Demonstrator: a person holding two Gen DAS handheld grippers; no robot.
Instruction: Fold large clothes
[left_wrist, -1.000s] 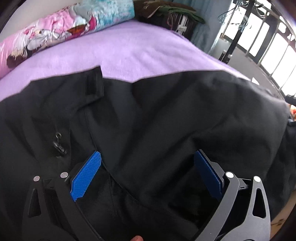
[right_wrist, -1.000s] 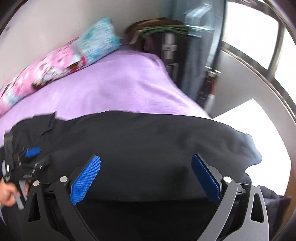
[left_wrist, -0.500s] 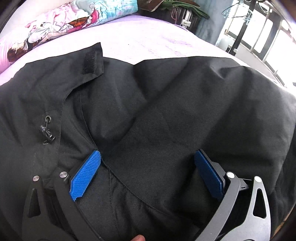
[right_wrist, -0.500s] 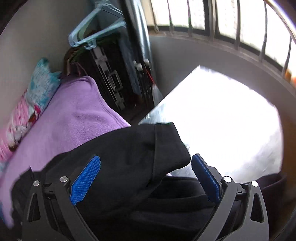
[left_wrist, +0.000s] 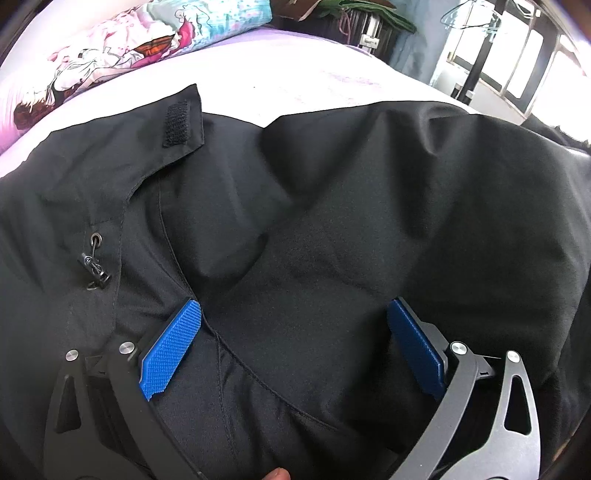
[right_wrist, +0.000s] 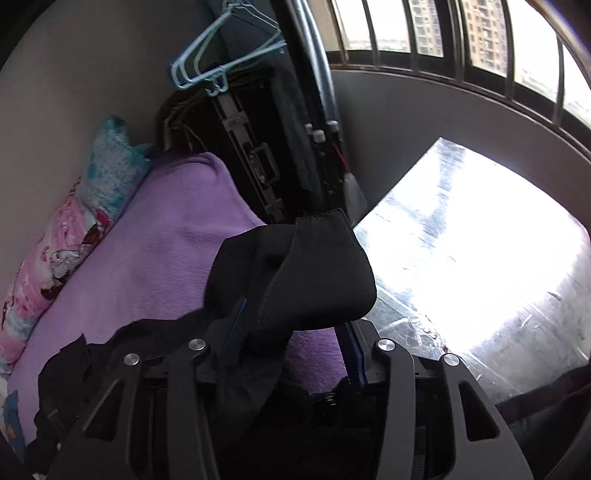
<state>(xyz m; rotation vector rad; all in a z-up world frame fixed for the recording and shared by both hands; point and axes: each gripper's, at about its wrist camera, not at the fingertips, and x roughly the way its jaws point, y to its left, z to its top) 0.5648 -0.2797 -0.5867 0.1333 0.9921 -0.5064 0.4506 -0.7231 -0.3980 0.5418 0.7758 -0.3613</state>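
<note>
No readable text, label, brand, number or sign is being shown in either view. The printed pillow (left_wrist: 110, 62) is carrying only cartoon drawings, and the black jacket (left_wrist: 332, 221) is bearing no lettering that can be made out.

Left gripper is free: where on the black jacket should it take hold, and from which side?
Probably the velcro flap of the jacket: it ends in a free corner on the purple blanket. Come in low from the blanket side, one pad under that edge.

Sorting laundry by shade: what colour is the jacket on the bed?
Black jacket, clearest in the left wrist view.
</note>
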